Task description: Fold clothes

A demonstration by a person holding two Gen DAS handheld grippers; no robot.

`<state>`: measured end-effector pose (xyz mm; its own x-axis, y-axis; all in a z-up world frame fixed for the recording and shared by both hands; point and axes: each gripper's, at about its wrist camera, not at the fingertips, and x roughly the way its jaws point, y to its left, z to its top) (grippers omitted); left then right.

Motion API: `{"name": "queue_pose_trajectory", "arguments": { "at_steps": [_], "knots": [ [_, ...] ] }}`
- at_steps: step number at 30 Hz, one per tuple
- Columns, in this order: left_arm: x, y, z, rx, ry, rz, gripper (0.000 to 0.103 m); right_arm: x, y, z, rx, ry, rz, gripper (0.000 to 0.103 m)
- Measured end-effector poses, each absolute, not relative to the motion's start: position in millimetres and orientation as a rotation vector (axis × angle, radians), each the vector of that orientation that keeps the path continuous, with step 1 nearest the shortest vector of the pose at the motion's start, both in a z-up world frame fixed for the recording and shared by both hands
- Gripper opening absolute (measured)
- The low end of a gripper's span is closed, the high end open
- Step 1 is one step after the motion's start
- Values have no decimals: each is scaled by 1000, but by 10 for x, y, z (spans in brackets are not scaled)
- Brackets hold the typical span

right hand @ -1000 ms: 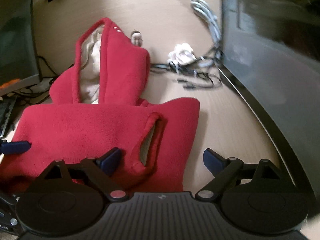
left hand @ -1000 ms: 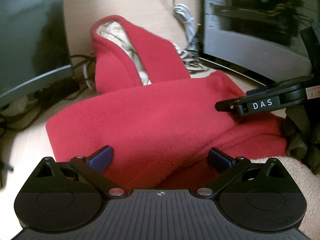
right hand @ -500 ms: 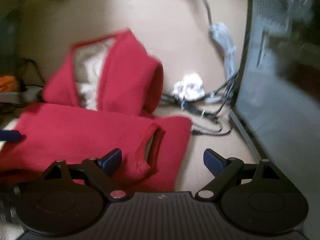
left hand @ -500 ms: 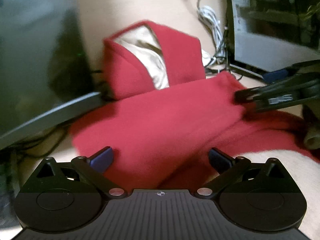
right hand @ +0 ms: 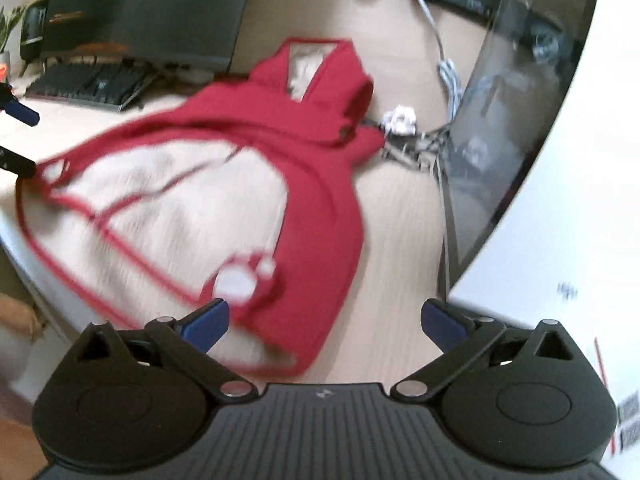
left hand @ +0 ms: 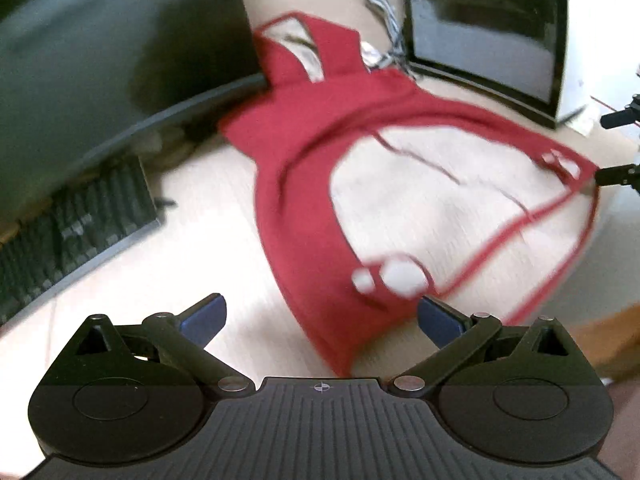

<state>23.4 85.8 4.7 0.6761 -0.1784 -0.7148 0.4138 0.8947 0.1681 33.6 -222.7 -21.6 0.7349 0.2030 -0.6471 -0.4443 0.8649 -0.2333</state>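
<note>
A red hooded fleece vest (left hand: pixel 304 184) with cream lining (left hand: pixel 440 200) lies on the wooden desk, hood (left hand: pixel 316 52) at the far end. It also shows in the right wrist view (right hand: pixel 320 184), lining (right hand: pixel 172 208) up. My left gripper (left hand: pixel 322 316) is open and empty, above the vest's near corner. My right gripper (right hand: pixel 324 320) is open and empty, above the vest's near right edge. Each gripper's fingertips show at the edge of the other's view. Both views are motion-blurred.
A dark monitor (left hand: pixel 100 52) and a keyboard (left hand: pixel 72 224) stand to the left. Another monitor (left hand: pixel 480 28) stands at the right, with white cables (right hand: pixel 444 76) behind the hood. The desk's front edge (right hand: pixel 36 280) runs under the vest's lower left.
Both grippers have pulled back and up, away from the vest. More of the vest is now in view, with the cream lining showing. Both stay open.
</note>
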Motion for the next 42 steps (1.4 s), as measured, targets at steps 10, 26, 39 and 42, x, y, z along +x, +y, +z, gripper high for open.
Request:
{"name": "queue_pose_trajectory", "arguments": {
  "at_steps": [10,26,39,42],
  "knots": [
    [414,1006,178,460,695,-106,103,360,-2231,65,-509,459,92,99],
    [187,1338,514,510,683,-229,103,195,-2387,317,-449,504,246,99],
    [21,1795,1280,417,834,-535,103,-288,-2504,935,-376,789,490,99],
    [470,1747,1280,421,804,-518,103,55,-2494,983,-358,743,420,99]
  ]
}}
